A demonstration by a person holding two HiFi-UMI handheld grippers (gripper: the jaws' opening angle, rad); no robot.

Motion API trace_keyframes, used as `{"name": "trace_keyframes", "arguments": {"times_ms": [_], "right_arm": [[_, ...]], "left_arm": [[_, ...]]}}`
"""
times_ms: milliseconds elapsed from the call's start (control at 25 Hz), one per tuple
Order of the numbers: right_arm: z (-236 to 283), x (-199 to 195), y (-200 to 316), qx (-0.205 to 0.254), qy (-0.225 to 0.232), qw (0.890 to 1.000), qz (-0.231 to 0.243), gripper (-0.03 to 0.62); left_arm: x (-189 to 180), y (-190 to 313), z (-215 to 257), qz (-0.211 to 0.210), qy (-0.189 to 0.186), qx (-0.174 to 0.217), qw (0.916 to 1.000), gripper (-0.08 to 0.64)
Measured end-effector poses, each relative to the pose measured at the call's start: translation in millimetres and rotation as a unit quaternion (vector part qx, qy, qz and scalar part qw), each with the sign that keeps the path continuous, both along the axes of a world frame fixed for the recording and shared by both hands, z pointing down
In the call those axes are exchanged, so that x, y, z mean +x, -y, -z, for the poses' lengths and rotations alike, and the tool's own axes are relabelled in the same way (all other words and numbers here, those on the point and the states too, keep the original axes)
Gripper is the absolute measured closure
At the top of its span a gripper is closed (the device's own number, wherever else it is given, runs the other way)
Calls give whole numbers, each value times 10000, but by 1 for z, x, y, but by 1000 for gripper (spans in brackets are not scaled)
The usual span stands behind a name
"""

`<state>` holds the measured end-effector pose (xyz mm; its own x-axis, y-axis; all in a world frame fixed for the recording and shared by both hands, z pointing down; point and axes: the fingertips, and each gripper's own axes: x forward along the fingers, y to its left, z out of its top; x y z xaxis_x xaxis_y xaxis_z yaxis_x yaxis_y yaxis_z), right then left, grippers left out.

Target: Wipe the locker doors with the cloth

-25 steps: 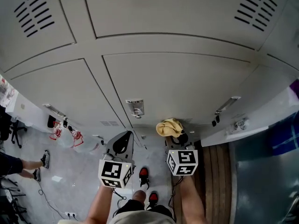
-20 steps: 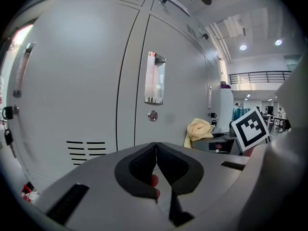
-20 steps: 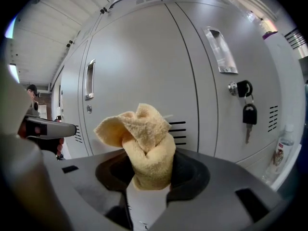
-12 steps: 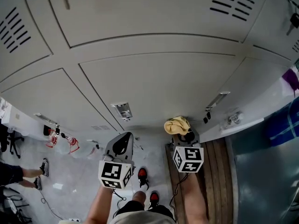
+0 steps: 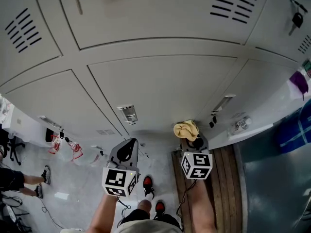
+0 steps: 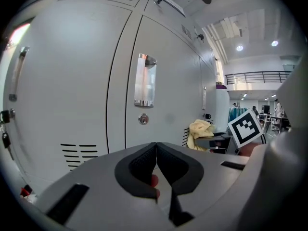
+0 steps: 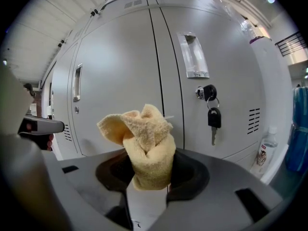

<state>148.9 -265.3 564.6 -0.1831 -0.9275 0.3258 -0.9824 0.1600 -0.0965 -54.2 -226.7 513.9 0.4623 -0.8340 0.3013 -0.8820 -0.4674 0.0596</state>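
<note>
Head view, 6 o'clock: the person's red-and-black shoes (image 5: 149, 181) on pale floor, forearms running up to both tools.

Left gripper (image 5: 128, 144), at about 7 o'clock, marker cube (image 5: 119, 180) facing up. In its own view the left gripper (image 6: 156, 150) has its dark pads pressed together along a single seam, with nothing between them.

Right gripper (image 5: 193, 139), at about 5 o'clock, over the wooden slats (image 5: 221, 188). It is clenched on the cloth (image 5: 186, 129), a yellow terry bundle. In the right gripper view the pads of the right gripper (image 7: 150, 170) pinch the lower part of the cloth (image 7: 144, 138), and the loose folds stand up above the jaws.

Cloth position: in front of the lower locker doors (image 5: 160, 86), near the seam between two doors. I cannot tell whether it touches the metal.

Beyond it, right gripper view: a recessed handle (image 7: 193, 56) at 1 o'clock. A black key (image 7: 214, 117) hangs from the lock at 3 o'clock, with vent slots (image 7: 253, 119) further right. A bottle (image 7: 263, 154) stands at 4 o'clock.
</note>
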Motion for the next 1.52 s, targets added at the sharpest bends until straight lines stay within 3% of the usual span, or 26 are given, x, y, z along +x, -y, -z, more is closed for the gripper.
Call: {"name": "trace_keyframes", "arguments": {"times_ms": [440,1000,1520], "right_arm": [[59,-12,-58,517,-175,9980,307,405],[130,-13,-186,1238,-368,9887,764,405],[125,-3,-304,1302,-285,9871,882,405]], "left_arm": [[1,-46,37,71,-9,345,9994,537],[-8,-166,88,481,79,869,9950,537],[-12,-274,92,669,286,1004,9923,537]]}}
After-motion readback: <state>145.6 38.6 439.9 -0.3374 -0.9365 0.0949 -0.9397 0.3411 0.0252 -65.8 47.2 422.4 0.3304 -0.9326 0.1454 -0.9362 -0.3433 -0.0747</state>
